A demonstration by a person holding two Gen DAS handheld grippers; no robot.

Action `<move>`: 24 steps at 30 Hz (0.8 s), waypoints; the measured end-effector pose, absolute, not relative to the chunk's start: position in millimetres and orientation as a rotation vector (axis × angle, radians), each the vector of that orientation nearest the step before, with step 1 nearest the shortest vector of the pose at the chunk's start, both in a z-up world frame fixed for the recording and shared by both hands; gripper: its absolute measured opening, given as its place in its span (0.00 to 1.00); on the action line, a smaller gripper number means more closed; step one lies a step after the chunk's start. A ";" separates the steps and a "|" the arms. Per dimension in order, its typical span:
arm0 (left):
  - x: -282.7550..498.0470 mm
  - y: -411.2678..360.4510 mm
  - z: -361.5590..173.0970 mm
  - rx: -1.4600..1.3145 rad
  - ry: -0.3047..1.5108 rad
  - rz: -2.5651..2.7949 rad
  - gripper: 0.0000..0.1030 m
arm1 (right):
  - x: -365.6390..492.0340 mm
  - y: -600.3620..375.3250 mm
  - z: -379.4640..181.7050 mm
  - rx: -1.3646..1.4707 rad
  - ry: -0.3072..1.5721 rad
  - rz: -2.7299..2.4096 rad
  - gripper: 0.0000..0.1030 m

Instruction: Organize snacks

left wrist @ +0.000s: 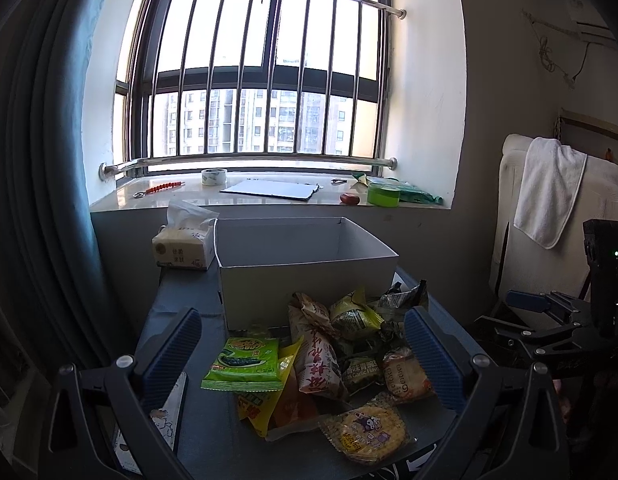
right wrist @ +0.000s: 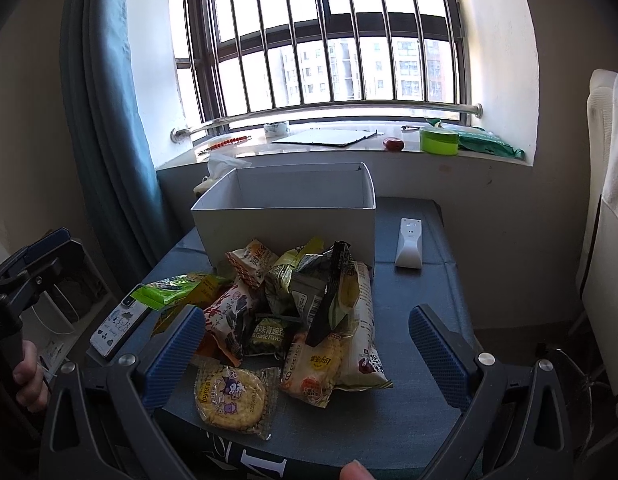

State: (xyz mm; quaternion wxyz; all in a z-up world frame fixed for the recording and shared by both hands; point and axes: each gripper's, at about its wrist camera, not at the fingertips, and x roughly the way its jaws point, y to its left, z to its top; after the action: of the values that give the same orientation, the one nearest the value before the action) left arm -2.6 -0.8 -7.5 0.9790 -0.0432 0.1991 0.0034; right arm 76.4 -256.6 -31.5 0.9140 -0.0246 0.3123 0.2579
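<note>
Snack packets [left wrist: 333, 356] lie heaped on the blue-grey cloth-covered bench [right wrist: 425, 292], between the spread blue-padded fingers of both tools. Left hand-held gripper [left wrist: 303, 354] is released and holds nothing, hovering over the heap; right hand-held gripper [right wrist: 303, 354] is likewise released and bare. Just behind the heap stands an open white cardboard box [left wrist: 309, 276]. Nearest the camera lies a round yellow cracker packet [right wrist: 231, 398]. Beside the box, right of it, rests a white remote control [right wrist: 409, 242].
</note>
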 end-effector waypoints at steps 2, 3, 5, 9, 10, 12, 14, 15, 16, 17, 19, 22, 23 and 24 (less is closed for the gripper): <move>-2.1 -1.3 -8.2 -0.079 0.406 0.012 1.00 | 74.3 -256.0 -29.9 -0.054 0.633 0.535 1.00; -1.9 -1.7 -8.7 -0.075 0.407 0.014 1.00 | 73.5 -255.6 -29.0 -0.057 0.628 0.532 1.00; -1.3 -2.4 -9.1 -0.075 0.407 0.008 1.00 | 72.7 -254.8 -27.4 -0.064 0.626 0.534 1.00; -1.5 -3.2 -9.5 -0.073 0.408 0.006 1.00 | 71.6 -253.3 -25.7 -0.076 0.622 0.529 1.00; -1.5 -3.4 -9.4 -0.073 0.409 0.005 1.00 | 71.5 -253.3 -25.4 -0.074 0.623 0.532 1.00; -1.5 -3.0 -9.3 -0.074 0.409 0.004 1.00 | 70.0 -252.8 -24.5 -0.076 0.619 0.534 1.00; -1.5 -2.8 -9.4 -0.074 0.410 0.004 1.00 | 69.5 -252.4 -24.1 -0.078 0.616 0.537 1.00; -1.6 -2.7 -9.5 -0.074 0.410 0.005 1.00 | 69.5 -252.1 -24.1 -0.076 0.616 0.539 1.00; -1.2 -2.6 -9.5 -0.073 0.410 0.006 1.00 | 69.5 -252.3 -24.4 -0.075 0.617 0.538 1.00; -1.2 -2.4 -9.7 -0.073 0.410 0.006 1.00 | 69.7 -252.4 -24.7 -0.075 0.618 0.536 1.00; -1.1 -1.8 -10.1 -0.076 0.411 0.003 1.00 | 72.1 -253.1 -26.6 -0.071 0.627 0.533 1.00; -1.6 0.0 -12.0 -0.080 0.409 0.005 1.00 | 78.1 -253.4 -32.5 -0.061 0.655 0.533 1.00; -1.8 0.6 -13.0 -0.082 0.409 0.005 1.00 | 81.4 -253.0 -35.2 -0.059 0.664 0.533 1.00; -1.7 1.4 -14.3 -0.085 0.411 0.005 1.00 | 85.8 -252.7 -38.7 -0.052 0.676 0.536 1.00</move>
State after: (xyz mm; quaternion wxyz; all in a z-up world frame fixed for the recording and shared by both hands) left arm -1.7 1.4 -14.3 0.9781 -0.0423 0.2038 0.0024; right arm 85.8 -252.7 -38.7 0.9081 -0.0254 0.3277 0.2595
